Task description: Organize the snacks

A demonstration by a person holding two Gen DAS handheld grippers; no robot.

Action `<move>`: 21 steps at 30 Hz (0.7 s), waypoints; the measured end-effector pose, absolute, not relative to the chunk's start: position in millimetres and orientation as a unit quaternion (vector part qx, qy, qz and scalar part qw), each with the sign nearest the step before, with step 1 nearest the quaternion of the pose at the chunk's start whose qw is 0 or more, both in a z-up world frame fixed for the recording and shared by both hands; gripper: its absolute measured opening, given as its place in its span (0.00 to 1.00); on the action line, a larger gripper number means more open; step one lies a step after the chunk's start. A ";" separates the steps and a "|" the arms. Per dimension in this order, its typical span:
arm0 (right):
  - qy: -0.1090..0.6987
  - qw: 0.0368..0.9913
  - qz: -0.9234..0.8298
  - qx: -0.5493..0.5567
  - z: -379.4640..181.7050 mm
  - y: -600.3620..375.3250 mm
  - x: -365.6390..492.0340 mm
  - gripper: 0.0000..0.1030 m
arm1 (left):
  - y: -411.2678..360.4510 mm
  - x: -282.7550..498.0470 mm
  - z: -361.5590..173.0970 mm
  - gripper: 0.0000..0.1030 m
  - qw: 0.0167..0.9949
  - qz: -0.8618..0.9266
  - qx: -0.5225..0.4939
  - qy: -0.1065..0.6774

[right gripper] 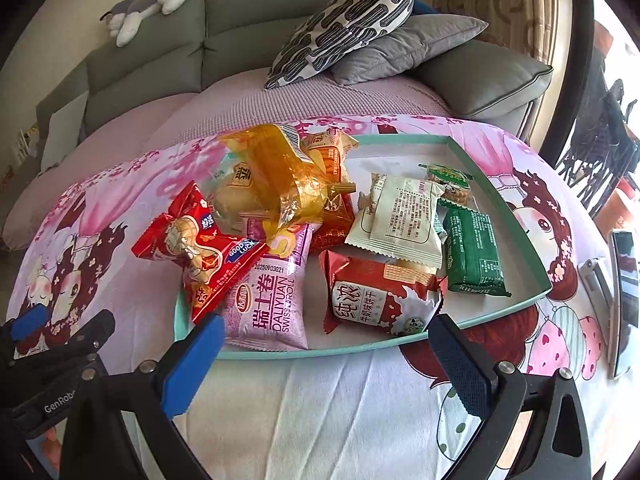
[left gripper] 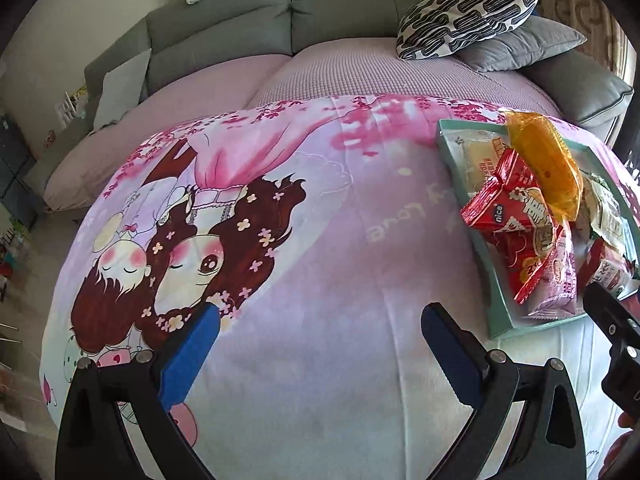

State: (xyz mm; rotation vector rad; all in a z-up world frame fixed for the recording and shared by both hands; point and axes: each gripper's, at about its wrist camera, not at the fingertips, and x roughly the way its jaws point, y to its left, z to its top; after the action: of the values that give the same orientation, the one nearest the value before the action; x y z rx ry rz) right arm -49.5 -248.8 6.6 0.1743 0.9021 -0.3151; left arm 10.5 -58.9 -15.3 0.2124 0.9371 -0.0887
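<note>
Item: snack tray (right gripper: 516,184), teal-rimmed, on a cartoon-print cloth (left gripper: 320,240) over the surface, directly ahead of the right gripper (right gripper: 326,356) and well off to the right of the left gripper (left gripper: 320,344).

Fingers: both pairs spread wide, nothing between them.

Contents, nearest the right fingers first: pink Swiss-roll pack (right gripper: 272,304), red-and-white biscuit pack (right gripper: 380,300), red peanut pack (right gripper: 200,256) hanging over the tray's left rim, green bar (right gripper: 474,256), white pack (right gripper: 400,220), amber wrapper (right gripper: 288,184) piled on top at the back.

Handling note: the packs appear all to be in the tray, so the likely step is tidying. The red peanut pack looks the one to nudge inward; pinch it by its crimped end, since a puffed pouch will probably slip or crush.

Not legible: packs buried under the amber wrapper; the tray's right side is cut off in the left view; a phone (right gripper: 624,296) sits right of the tray, screen unreadable.
</note>
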 end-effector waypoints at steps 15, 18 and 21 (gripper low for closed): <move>0.440 0.883 -0.146 0.076 4.0 -244.5 -46.1 1.00 | -54.8 11.7 -17.4 0.98 0.888 -0.022 0.109 0.446; 0.442 0.882 -0.147 0.076 3.0 -245.0 -44.9 1.00 | -54.8 12.8 -17.5 0.98 0.889 -0.024 0.108 0.444; 0.444 0.881 -0.147 0.076 2.2 -245.0 -44.1 1.00 | -55.7 12.8 -17.5 0.98 0.890 -0.030 0.107 0.442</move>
State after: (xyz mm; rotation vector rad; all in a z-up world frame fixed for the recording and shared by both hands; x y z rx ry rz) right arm -44.1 -245.0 2.2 0.1576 0.9240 -0.3058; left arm 12.8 -55.7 -17.5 0.2219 0.9178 -0.0631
